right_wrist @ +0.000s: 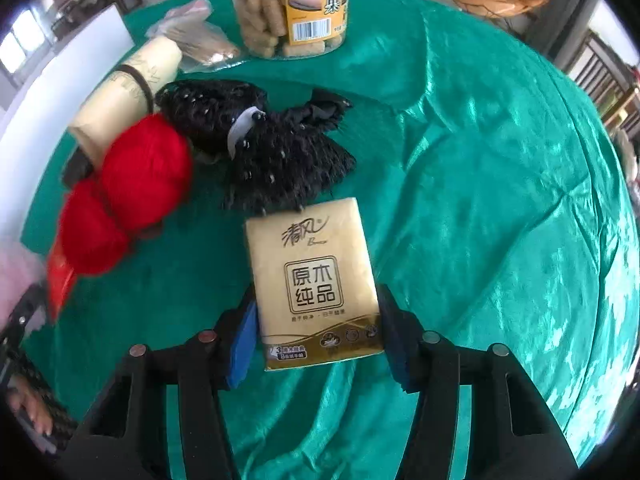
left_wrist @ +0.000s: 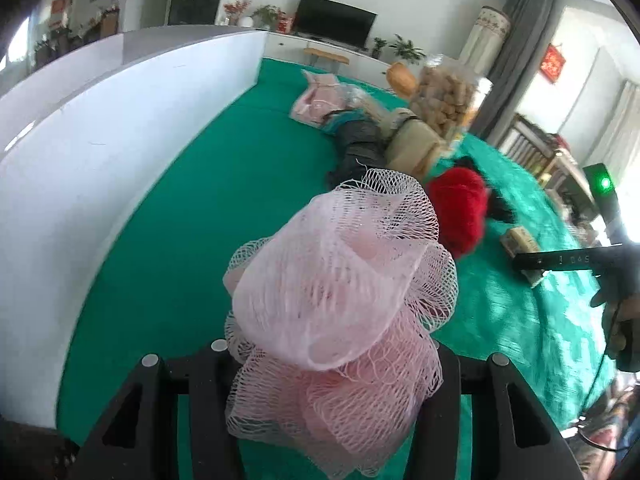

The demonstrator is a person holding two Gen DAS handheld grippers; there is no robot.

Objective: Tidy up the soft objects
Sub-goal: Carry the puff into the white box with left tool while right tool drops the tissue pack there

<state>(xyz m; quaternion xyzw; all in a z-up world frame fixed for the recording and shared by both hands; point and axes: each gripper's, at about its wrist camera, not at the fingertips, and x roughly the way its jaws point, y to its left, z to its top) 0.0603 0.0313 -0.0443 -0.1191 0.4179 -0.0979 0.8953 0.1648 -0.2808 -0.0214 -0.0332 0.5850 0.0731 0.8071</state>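
Observation:
A pink mesh bath pouf (left_wrist: 340, 292) fills the middle of the left wrist view, and my left gripper (left_wrist: 332, 352) is shut on its lower part, holding it above the green cloth (left_wrist: 180, 240). In the right wrist view a gold tissue pack (right_wrist: 316, 280) lies on the green cloth (right_wrist: 480, 200). My right gripper (right_wrist: 318, 300) straddles it, its blue pads (right_wrist: 242, 340) against both long sides. The same pack (left_wrist: 520, 240) shows small at the right of the left wrist view.
Red yarn balls (right_wrist: 132, 188) and a black knitted piece (right_wrist: 272, 152) lie just beyond the pack. A beige roll (right_wrist: 128, 92), a snack jar (right_wrist: 292, 4) and a pink garment (left_wrist: 320, 100) sit farther back. A white board (left_wrist: 120, 140) walls the left side.

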